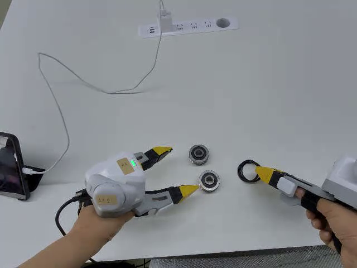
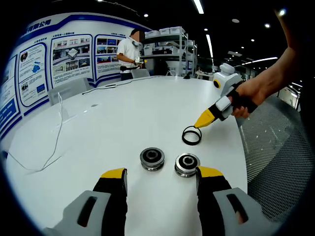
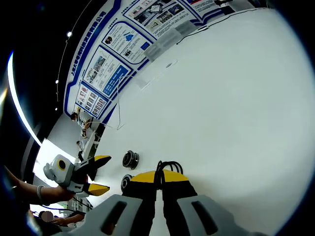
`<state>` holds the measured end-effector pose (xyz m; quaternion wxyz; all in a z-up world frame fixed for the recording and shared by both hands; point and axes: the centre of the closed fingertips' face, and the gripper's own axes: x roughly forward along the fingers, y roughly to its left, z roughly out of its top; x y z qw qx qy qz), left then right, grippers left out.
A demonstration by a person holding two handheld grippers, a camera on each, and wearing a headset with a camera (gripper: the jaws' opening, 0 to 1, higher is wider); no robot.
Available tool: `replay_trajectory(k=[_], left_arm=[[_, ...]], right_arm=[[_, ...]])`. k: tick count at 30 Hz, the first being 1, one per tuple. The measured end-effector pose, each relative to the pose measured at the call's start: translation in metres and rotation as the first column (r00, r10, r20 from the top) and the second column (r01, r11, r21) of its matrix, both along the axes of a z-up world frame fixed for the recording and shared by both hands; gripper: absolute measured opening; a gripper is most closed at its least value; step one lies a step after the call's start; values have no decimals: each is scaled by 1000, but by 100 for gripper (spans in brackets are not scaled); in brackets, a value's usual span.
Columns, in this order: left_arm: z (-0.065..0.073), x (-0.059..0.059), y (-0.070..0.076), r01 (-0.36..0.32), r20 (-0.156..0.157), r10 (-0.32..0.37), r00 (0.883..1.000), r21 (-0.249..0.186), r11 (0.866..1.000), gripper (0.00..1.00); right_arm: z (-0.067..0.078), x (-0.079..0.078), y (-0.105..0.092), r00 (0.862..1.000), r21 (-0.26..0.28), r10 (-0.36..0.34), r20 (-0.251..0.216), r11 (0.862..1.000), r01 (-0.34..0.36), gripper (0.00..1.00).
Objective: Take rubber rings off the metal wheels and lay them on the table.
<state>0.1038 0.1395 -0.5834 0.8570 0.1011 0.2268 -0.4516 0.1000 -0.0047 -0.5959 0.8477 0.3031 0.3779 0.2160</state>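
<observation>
Two metal wheels sit near the table's front. The far wheel (image 1: 198, 154) (image 2: 152, 158) (image 3: 130, 159) carries a black rubber ring. The near wheel (image 1: 209, 180) (image 2: 187, 164) (image 3: 126, 182) looks bare and silvery. My left gripper (image 1: 175, 170) (image 2: 161, 173) is open just left of them, its yellow tips flanking the wheels without touching. A loose black rubber ring (image 1: 248, 171) (image 2: 191, 135) (image 3: 165, 169) rests low at the table surface right of the wheels. My right gripper (image 1: 262, 174) (image 3: 158, 179) is shut on that ring's edge.
A white power strip (image 1: 189, 25) lies at the far edge, with a white cable (image 1: 61, 120) trailing to a dark device (image 1: 11, 164) at the left. The table's front edge (image 1: 223, 251) runs just behind both hands. A person (image 2: 130, 54) stands far off.
</observation>
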Motion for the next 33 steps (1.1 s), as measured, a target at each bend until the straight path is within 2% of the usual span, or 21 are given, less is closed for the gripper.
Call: replay_trajectory(k=[7, 18, 28, 33], left_arm=[[-2, -2, 2, -1, -5, 1, 1000, 3, 1000, 57], [-2, -6, 7, -11, -10, 11, 1000, 4, 1000, 56], [5, -14, 9, -25, -7, 25, 1000, -6, 1000, 57], [9, -18, 13, -35, -3, 35, 999, -11, 999, 57]], right_arm=[[-3, -1, -2, 1000, -46, 22, 16, 999, -21, 10], [-3, -6, -5, 999, -84, 46, 27, 995, -44, 17], [3, -13, 1, 993, -126, 100, 59, 988, -92, 21], [6, -21, 2, 989, -159, 135, 68, 980, -123, 24]])
